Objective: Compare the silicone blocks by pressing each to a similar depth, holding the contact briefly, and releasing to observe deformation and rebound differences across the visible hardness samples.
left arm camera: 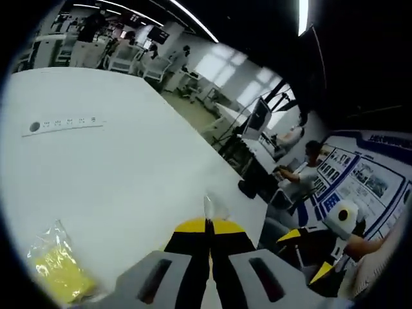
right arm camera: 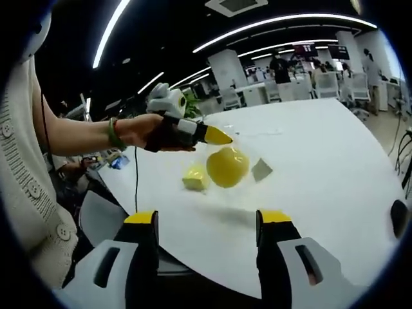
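In the right gripper view, a hand holds my left gripper (right arm camera: 222, 137) over the white table (right arm camera: 322, 167). Its yellow tips are shut on a clear plastic bag (right arm camera: 239, 143), and a round yellow silicone block (right arm camera: 227, 166) sits in the bag just below the tips. A pale yellow block (right arm camera: 195, 177) and a small grey block (right arm camera: 261, 169) lie on the table beside it. My right gripper (right arm camera: 209, 222) stands open well short of them, with nothing between its jaws. In the left gripper view, the shut left gripper (left arm camera: 207, 225) pinches a scrap of clear film (left arm camera: 208, 206). A yellow piece in a clear bag (left arm camera: 58, 267) shows at lower left.
A white power strip (left arm camera: 61, 123) lies far out on the table (left arm camera: 129, 167). The right gripper (left arm camera: 308, 254) and the hand holding it show at the right. A seated person (left arm camera: 302, 174), desks, chairs and a wall poster (left arm camera: 360, 174) lie beyond the table edge.
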`<state>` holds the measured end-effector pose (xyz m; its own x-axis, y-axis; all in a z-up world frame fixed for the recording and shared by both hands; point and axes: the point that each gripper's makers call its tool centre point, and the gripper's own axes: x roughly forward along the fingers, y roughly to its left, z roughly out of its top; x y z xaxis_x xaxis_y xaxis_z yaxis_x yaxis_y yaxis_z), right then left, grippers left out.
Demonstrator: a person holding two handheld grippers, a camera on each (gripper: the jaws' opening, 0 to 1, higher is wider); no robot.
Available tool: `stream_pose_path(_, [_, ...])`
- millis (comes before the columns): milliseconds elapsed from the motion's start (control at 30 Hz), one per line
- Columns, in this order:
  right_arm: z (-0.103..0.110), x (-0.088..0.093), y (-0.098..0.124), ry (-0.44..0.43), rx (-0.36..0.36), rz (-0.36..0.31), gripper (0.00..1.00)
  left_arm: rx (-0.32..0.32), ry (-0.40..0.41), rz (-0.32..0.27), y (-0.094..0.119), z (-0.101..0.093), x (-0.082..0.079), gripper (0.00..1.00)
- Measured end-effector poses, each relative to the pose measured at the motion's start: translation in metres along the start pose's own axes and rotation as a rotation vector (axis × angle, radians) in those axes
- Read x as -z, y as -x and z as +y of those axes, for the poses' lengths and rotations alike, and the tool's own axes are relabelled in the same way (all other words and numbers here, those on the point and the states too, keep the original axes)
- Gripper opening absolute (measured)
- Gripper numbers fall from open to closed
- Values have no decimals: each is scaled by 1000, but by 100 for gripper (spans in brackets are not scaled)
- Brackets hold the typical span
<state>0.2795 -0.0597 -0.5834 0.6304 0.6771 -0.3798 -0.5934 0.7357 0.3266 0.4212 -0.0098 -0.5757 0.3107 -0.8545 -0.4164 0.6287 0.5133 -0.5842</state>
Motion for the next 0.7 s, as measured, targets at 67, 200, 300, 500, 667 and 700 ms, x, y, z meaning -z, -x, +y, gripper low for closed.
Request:
stream_pose_path(67, [1, -5, -2, 13, -1, -8, 57, -5, -17, -14, 8, -5, -4, 0])
stream_pose_path(200, [3, -10, -6, 44, -3, -7, 57, -5, -44, -37, 25, -12, -11, 0])
stream_pose_path(300, [6, -16, -9, 72, -14, -3, 59, -8, -63, -51, 37, -17, -17, 0])
stream_pose_path(500, [12, -35, -19, 134, -46, -4, 60, -11, -92, -73, 63, -28, -26, 0])
stream_pose_path(667, [18, -53, -33, 197, -79, -8, 64, 4, -108, -96, 86, -41, -32, 0])
stream_pose_path(700, [19, -55, -35, 205, -82, -8, 64, 6, -119, -100, 91, -44, -34, 0])
